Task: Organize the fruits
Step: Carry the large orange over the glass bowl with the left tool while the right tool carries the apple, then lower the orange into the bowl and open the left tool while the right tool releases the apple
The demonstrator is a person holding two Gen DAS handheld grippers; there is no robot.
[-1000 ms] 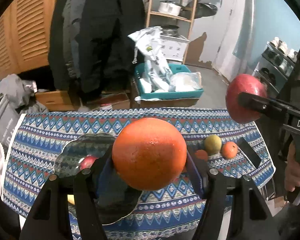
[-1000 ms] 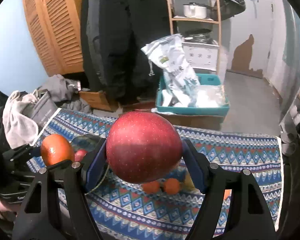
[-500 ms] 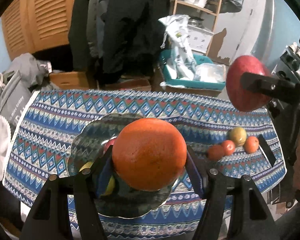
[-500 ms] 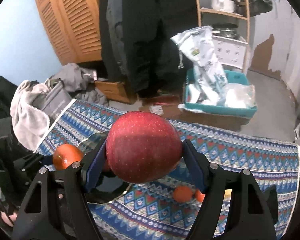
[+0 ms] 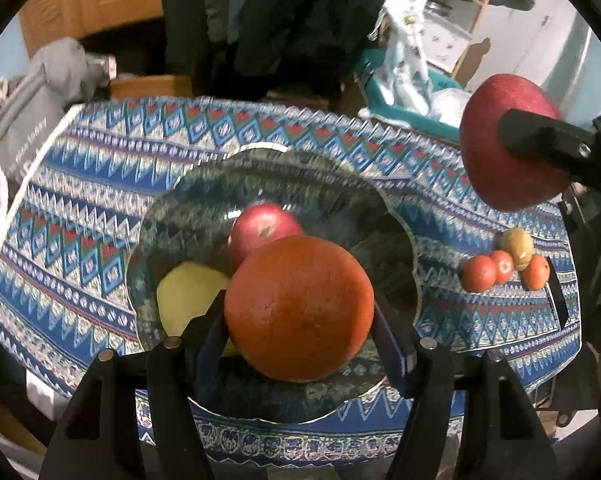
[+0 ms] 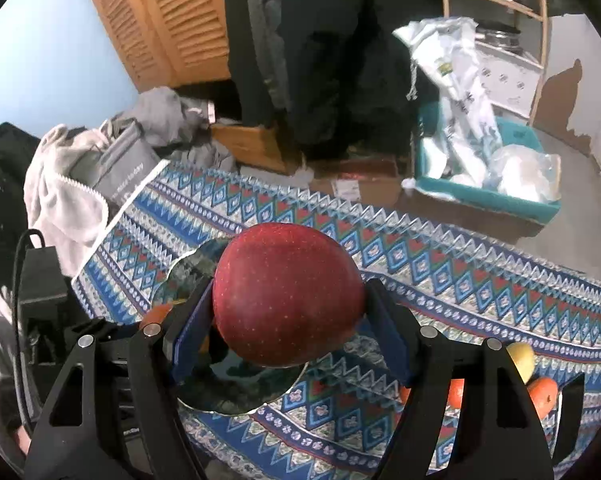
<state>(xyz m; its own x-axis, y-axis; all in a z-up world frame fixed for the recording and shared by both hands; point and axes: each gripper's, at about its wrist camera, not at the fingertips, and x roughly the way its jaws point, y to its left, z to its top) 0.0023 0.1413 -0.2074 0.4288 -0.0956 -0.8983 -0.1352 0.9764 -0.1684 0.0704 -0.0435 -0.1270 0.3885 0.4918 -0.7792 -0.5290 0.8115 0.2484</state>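
My left gripper [image 5: 299, 312] is shut on a large orange [image 5: 299, 308] and holds it just above the glass bowl [image 5: 204, 184]. In the bowl lie a red apple [image 5: 260, 228] and a yellow fruit [image 5: 188, 296]. My right gripper [image 6: 287, 300] is shut on a big red apple [image 6: 287, 294], held above the table; it also shows at the right of the left wrist view [image 5: 504, 144]. The bowl [image 6: 236, 392] lies below and left of it. Three small oranges [image 5: 488, 270] and a yellow-green fruit [image 5: 516, 242] lie on the patterned cloth.
The blue patterned tablecloth [image 5: 80, 200] covers a small table. Behind it are a teal bin [image 6: 500, 196] with bags, cardboard boxes [image 6: 252, 148], hanging dark coats and grey clothing [image 6: 64, 184] at the left. A black strip [image 5: 556, 296] lies near the small fruits.
Both grippers have tilted down and moved in over the table. The orange now hangs low over the bowl, and the bowl's apple and yellow fruit show clearly. The red apple has moved closer to the bowl.
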